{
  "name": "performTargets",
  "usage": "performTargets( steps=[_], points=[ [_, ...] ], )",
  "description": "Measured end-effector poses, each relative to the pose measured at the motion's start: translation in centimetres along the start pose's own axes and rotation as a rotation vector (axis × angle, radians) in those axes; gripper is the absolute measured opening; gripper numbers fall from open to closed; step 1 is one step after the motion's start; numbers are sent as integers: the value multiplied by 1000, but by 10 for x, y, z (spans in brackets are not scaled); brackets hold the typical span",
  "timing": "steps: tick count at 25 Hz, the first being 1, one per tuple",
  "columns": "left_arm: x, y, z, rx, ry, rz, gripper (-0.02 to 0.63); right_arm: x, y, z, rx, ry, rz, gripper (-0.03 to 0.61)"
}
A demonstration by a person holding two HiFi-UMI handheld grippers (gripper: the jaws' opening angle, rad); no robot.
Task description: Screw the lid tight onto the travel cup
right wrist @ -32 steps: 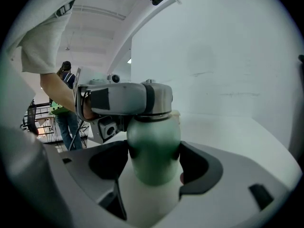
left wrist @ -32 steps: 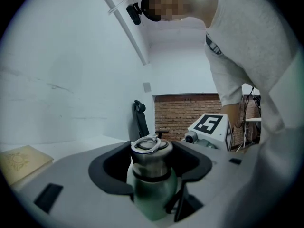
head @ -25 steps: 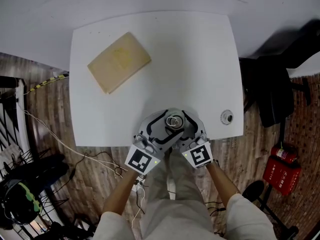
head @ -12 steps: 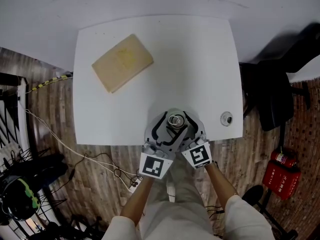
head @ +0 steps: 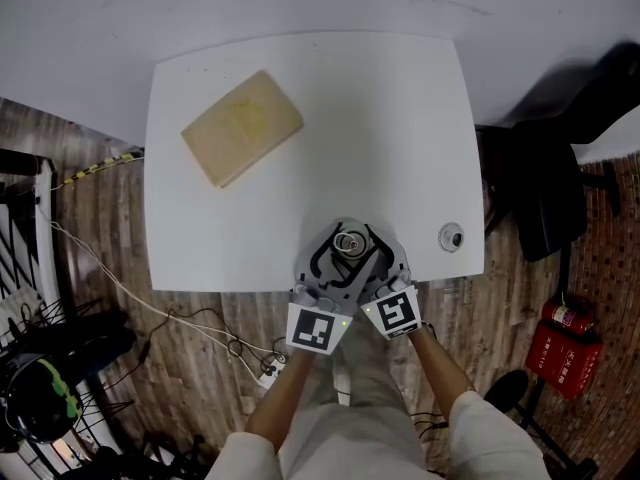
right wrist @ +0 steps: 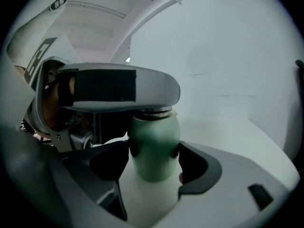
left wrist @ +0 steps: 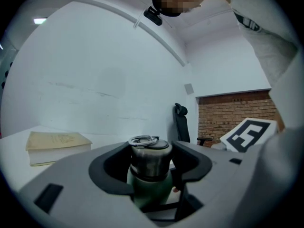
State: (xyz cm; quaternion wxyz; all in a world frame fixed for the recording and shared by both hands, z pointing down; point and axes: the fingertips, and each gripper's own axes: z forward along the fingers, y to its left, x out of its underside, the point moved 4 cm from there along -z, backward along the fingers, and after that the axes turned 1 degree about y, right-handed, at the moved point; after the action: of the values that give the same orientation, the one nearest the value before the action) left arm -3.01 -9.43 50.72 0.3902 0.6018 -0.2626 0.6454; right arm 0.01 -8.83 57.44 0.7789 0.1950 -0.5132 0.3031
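The green travel cup (head: 348, 241) stands near the front edge of the white table (head: 380, 118), ringed by both grippers. In the left gripper view its steel lid (left wrist: 149, 153), with a wire ring on top, sits on the green body (left wrist: 151, 189). My left gripper (left wrist: 151, 161) has the lid between its jaws, which have just been closing, and the dark pads lie against both sides of the lid. My right gripper (right wrist: 154, 159) is shut on the cup's body (right wrist: 154, 146) lower down. The left gripper's grey jaw (right wrist: 118, 87) hides the lid in the right gripper view.
A tan book (head: 241, 126) lies at the table's far left. A small round fitting (head: 452, 236) sits near the front right corner. Beyond the right edge are a black chair (head: 545, 183) and a red fire extinguisher (head: 562, 338). Cables lie on the floor at left.
My left gripper has swung round the cup, and its marker cube has moved right until it is beside the right gripper's cube. The right gripper and the cup have stayed put.
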Motion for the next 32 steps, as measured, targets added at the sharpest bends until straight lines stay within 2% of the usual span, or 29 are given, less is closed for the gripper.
performTargets(
  steps=[6,10,12,18,20,24,29,32],
  points=[
    [1,5,2,56,0,2,261,2,-1,2,3,8,0,321],
    [-1,7,4,145,4,90,261,1,-2,3,0,11,-6,319],
    [-1,8,5,184,6,97,261,1,-2,4,0,13,-8,319],
    [-6,9,8,391,1,172,261,1,-2,3,-4,16,-10,318],
    [-7,11,8,465,1,174,261,2,-2,3,-2,15,-7,318],
    [-6,12,9,605,22,126,261,2,-2,1,-3,13,-6,318],
    [-5,11,10,746,67,169,261,2,-2,0,-7,12,-9,318],
    [-2,12,11,804,95,173,261,2,-2,0,-11,16,-14,316]
  ],
)
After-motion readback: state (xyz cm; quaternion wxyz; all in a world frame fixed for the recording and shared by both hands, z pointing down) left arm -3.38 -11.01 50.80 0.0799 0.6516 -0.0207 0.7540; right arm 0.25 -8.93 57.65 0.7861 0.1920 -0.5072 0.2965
